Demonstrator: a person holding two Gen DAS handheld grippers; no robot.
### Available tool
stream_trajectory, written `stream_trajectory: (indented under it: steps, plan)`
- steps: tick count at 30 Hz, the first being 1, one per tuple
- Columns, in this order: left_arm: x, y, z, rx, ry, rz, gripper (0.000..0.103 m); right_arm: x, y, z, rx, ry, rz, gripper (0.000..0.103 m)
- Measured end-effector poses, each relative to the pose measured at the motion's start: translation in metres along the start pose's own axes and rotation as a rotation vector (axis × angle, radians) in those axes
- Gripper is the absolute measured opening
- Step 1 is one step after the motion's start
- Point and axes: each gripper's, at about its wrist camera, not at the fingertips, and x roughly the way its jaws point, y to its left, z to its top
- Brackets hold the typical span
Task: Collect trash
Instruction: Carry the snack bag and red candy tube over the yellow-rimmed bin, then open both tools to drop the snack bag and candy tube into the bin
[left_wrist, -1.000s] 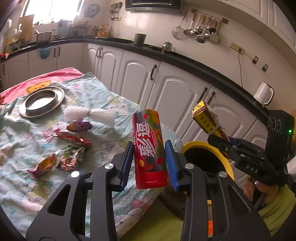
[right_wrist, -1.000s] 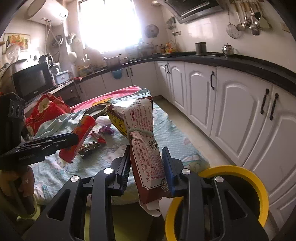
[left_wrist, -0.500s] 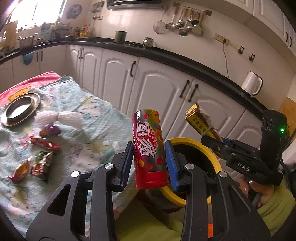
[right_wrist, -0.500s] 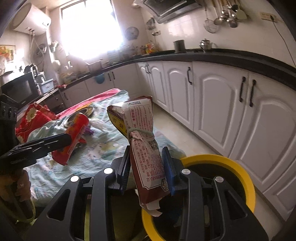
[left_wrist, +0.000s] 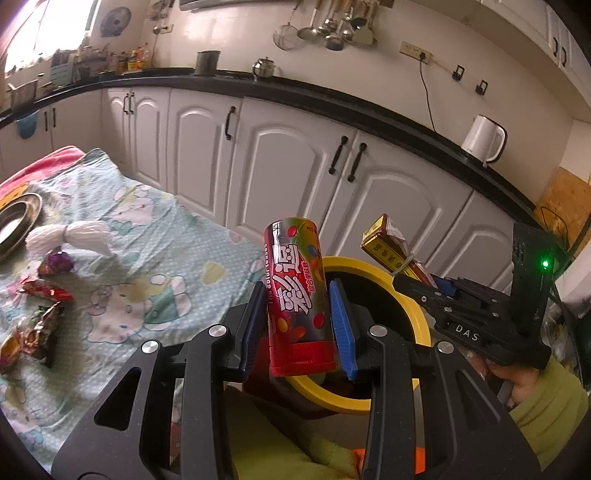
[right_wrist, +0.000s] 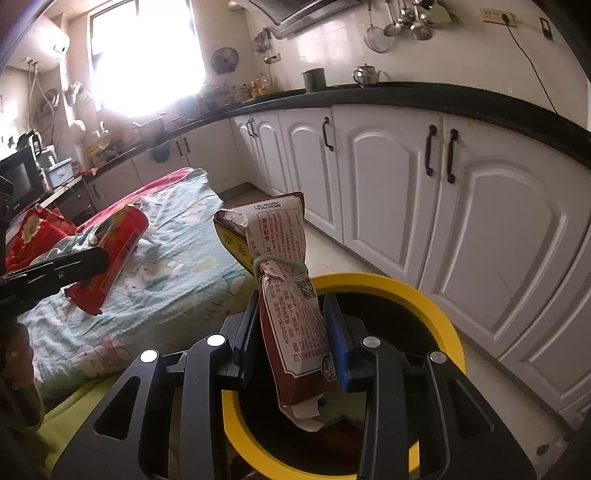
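Observation:
My left gripper (left_wrist: 297, 326) is shut on a red candy tube (left_wrist: 297, 295), held upright just in front of the yellow-rimmed trash bin (left_wrist: 413, 295). My right gripper (right_wrist: 291, 334) is shut on a brown-and-white snack bag (right_wrist: 286, 295) tied with a green band, hanging over the bin's (right_wrist: 424, 299) dark opening. The left wrist view shows the right gripper (left_wrist: 436, 288) with the bag (left_wrist: 388, 245) above the bin's far side. In the right wrist view the left gripper's fingers (right_wrist: 70, 267) carry the tube (right_wrist: 110, 254) at the left.
A table under a teal cartoon cloth (left_wrist: 147, 258) holds several candy wrappers (left_wrist: 40, 295), a white twisted wrapper (left_wrist: 70, 238) and a metal plate (left_wrist: 14, 221). White cabinets (left_wrist: 288, 166) and a black counter with a white kettle (left_wrist: 482, 138) run behind the bin.
Both grippers have swung from over the table toward the bin, keeping their loads. The bin now fills more of both views, and the bag hangs directly over its mouth.

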Motion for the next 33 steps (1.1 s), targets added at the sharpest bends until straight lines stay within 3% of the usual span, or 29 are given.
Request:
stream_trajectory:
  steps: [33]
  plan:
    - [0.069,-0.056,-0.027,0.127,0.149,-0.113,0.028,0.004,-0.051,-0.027,0.118,0.042,-0.055,0.032]
